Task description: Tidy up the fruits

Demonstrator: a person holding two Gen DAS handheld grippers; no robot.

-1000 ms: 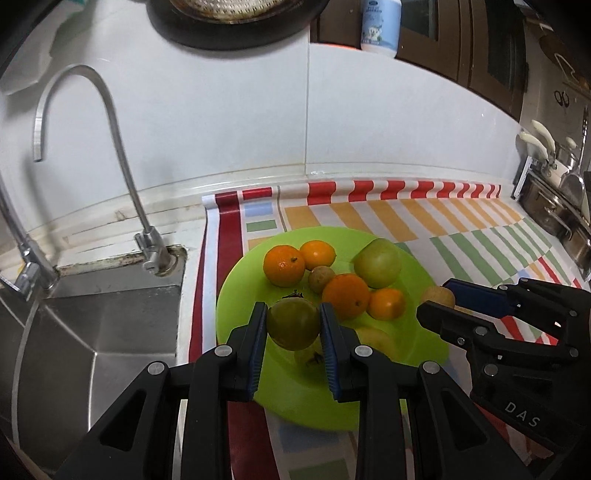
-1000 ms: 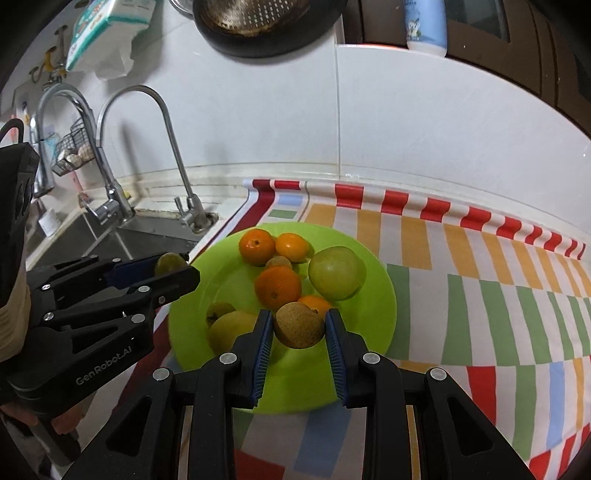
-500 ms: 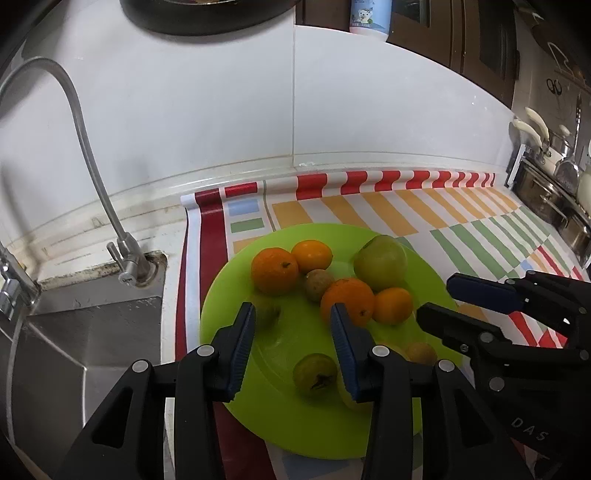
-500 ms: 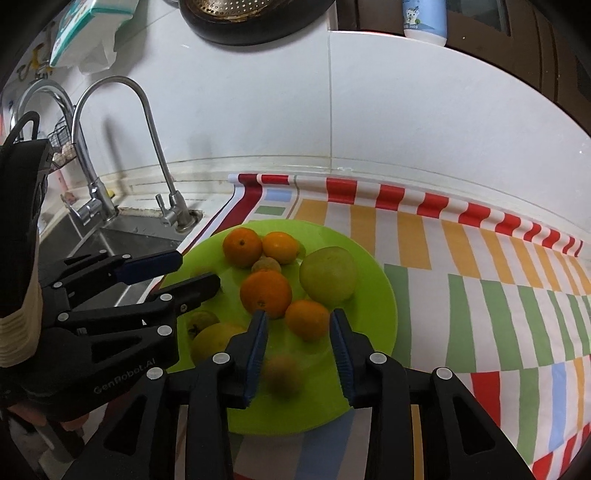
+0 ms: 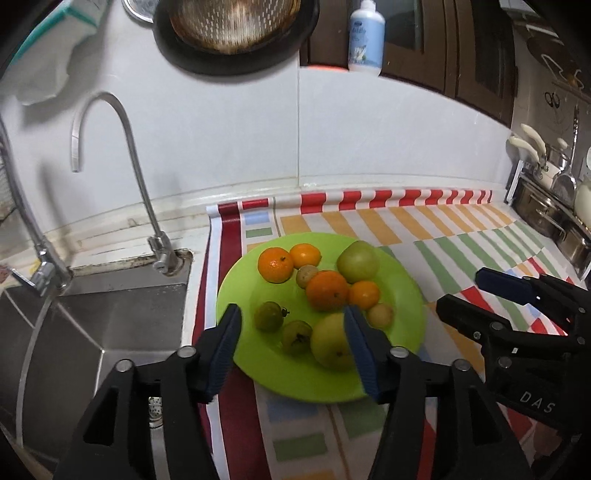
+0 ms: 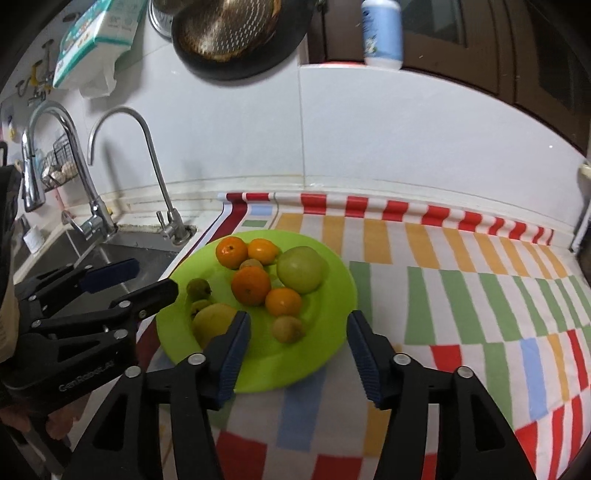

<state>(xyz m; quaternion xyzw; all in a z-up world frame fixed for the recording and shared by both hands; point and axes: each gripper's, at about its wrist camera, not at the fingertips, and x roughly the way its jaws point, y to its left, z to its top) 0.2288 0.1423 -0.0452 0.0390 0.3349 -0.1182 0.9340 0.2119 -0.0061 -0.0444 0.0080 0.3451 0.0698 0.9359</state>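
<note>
A lime green plate [image 5: 404, 291] [image 6: 332, 302] on the striped cloth holds several fruits: oranges [image 5: 327, 290] [image 6: 251, 285], a large green apple [image 5: 357, 260] [image 6: 300, 268], a yellow-green fruit [image 5: 328, 346] [image 6: 212, 323], two small green fruits [image 5: 268, 315] [image 6: 198, 288] and a brown kiwi [image 5: 379, 314] [image 6: 287, 328]. My left gripper [image 5: 291, 343] is open and empty above the plate's near left side. My right gripper [image 6: 298, 341] is open and empty above the plate's near edge, the kiwi lying between its fingers' line.
A steel sink [image 5: 92, 325] with two taps [image 5: 129, 177] lies left of the plate. The striped cloth [image 6: 461, 295] covers the counter to the right. Pots [image 5: 546, 218] stand at the far right. A strainer [image 5: 229, 26] hangs on the wall.
Both grippers opened and let go of their fruits: the small green fruit and the kiwi now lie on the plate. Both grippers have drawn back and up.
</note>
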